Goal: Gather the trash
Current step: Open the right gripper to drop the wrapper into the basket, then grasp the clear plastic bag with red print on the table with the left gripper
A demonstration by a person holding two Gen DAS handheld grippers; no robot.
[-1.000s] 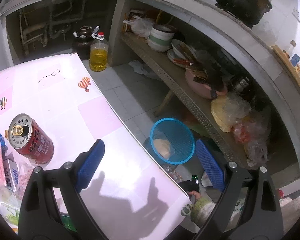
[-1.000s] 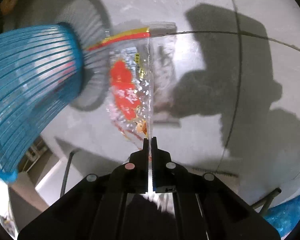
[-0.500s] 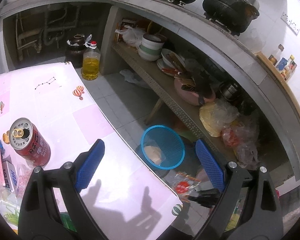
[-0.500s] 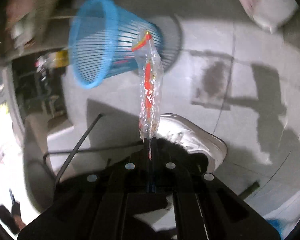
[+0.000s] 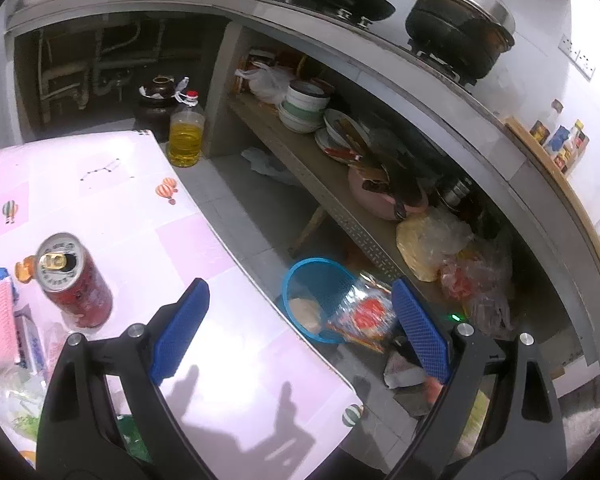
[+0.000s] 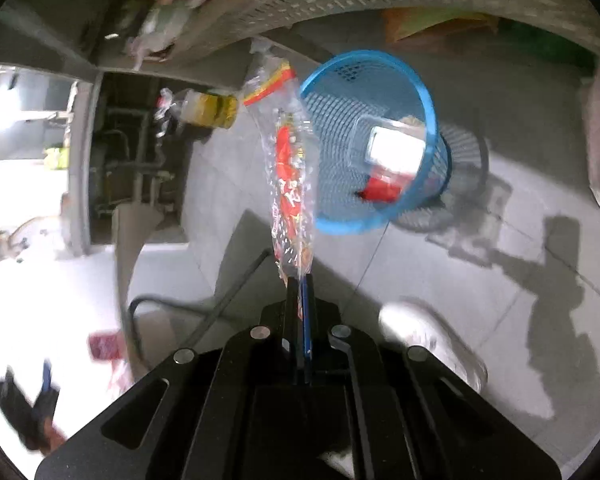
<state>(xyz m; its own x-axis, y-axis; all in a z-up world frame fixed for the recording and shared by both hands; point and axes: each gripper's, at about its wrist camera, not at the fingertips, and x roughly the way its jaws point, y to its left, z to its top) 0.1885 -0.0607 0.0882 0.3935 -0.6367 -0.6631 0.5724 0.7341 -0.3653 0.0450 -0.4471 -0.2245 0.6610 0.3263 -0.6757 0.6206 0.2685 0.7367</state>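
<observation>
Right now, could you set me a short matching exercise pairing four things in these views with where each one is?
Things:
1. red can
2. clear wrapper
3. blue basket
4. oil bottle

Places:
A. on the floor near the low shelf, some trash inside
B. upright on the pink table
C. pinched in the right gripper
D. on the floor past the table's far corner

Pairs: 1-B, 2-C, 3-A, 4-D
</observation>
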